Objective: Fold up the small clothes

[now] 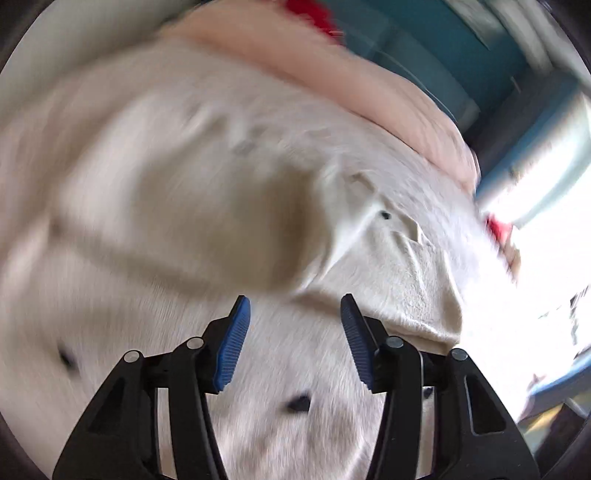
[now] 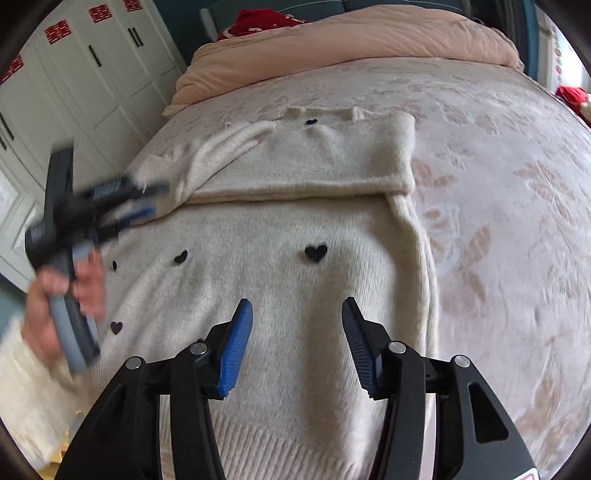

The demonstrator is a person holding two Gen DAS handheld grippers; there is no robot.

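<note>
A cream knitted sweater [image 2: 280, 266] with small black hearts lies flat on the bed, its upper part folded across the body with a sleeve [image 2: 221, 155] laid over it. My right gripper [image 2: 297, 314] is open and empty above the sweater's lower middle. My left gripper [image 2: 147, 201] shows blurred in the right wrist view at the sweater's left edge, near the folded sleeve. In the left wrist view the left gripper [image 1: 295, 310] is open and empty over the blurred sweater [image 1: 295, 369].
The bed has a pale flower-patterned cover [image 2: 498, 166] and a pink duvet [image 2: 332, 40] bunched at the head. White wardrobe doors [image 2: 85, 74] stand to the left. A red item [image 2: 258, 20] lies beyond the duvet.
</note>
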